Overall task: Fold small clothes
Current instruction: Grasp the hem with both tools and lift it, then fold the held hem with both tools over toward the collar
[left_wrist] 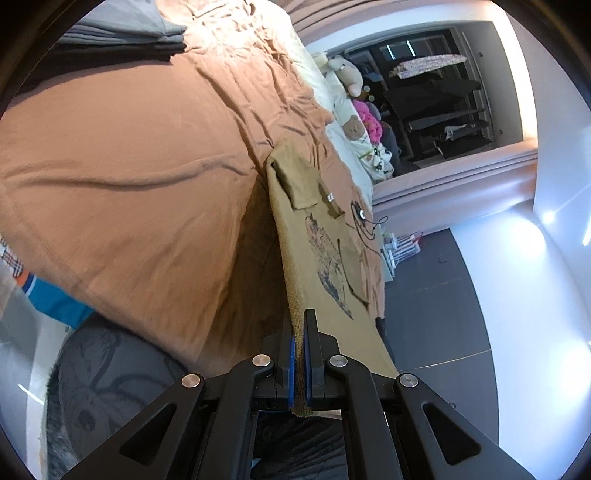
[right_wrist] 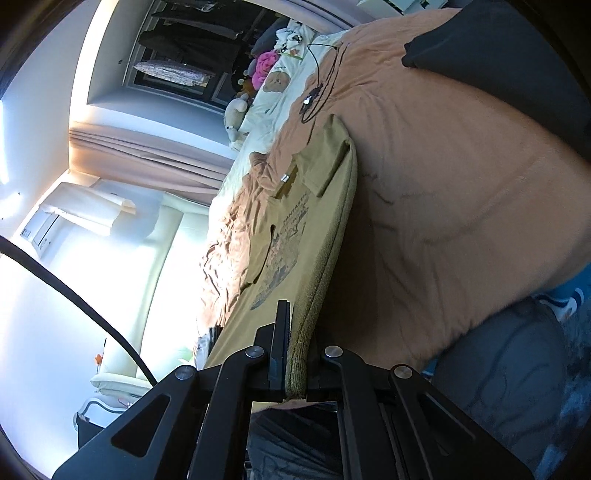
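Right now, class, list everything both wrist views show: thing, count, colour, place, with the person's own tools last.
T-shirt: one, tan with dark print, stretched over the bed, hem held.
Bedspread: one, orange-brown, covering the bed.
Folded clothes: one stack, grey, far corner of the bed.
Plush toys: several, cream, brown and pink, at the bed's head.
Cable: one, black, on the bedspread beyond the T-shirt.
Left gripper: black, shut on the hem.
Right gripper: black, shut on the hem.
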A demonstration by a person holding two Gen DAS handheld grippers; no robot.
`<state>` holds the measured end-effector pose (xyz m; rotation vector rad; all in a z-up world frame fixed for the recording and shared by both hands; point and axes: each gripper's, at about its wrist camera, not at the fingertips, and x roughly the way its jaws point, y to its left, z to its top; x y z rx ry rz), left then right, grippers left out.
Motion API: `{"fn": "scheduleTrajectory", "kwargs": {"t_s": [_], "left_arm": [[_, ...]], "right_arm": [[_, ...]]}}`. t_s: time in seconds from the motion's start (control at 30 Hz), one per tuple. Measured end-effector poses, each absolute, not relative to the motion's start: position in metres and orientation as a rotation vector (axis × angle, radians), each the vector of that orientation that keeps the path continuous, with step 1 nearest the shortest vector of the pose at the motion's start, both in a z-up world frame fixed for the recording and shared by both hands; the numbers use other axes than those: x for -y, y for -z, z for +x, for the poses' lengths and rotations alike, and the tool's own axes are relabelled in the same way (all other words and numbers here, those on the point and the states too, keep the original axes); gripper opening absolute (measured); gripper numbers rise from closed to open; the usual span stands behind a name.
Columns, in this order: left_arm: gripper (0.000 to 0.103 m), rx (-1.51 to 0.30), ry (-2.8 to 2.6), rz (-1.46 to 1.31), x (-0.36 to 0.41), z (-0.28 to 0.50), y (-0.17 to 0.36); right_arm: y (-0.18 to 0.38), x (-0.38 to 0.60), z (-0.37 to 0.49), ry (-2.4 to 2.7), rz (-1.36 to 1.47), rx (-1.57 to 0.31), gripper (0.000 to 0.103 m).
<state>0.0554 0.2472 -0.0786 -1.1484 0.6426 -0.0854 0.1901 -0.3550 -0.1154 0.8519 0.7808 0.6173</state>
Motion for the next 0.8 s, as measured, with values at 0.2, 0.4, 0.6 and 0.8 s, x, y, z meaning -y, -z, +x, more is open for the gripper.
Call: {"fn": "scheduleTrajectory", "kwargs": {"t_s": [0.2, 0.4, 0.6, 0.8], "left_arm": [[0.003, -0.596, 0.091, -1.158, -0.244, 0.028, 0.068], [0.003, -0.552, 0.084, -1.167, -0.24, -0.007, 0.062], [0.003, -0.521, 0.104, -1.163, -0.232, -0.027, 0.055], [0.003, -0.496, 0.124, -1.136, -0.231, -0.04, 0.039]], "right_arm": [[0.099, 0.36, 0.171, -0.644, 0.825, -0.751, 0.001], [0.094, 0.368, 0.155, -0.668, 0.799, -0.725, 0.001], [0.103, 0.377, 0.145, -0.677, 0.82, -0.749, 0.001], [0.097, 0.39, 0.141, -0.683, 0.84, -0.718, 0.001]]}}
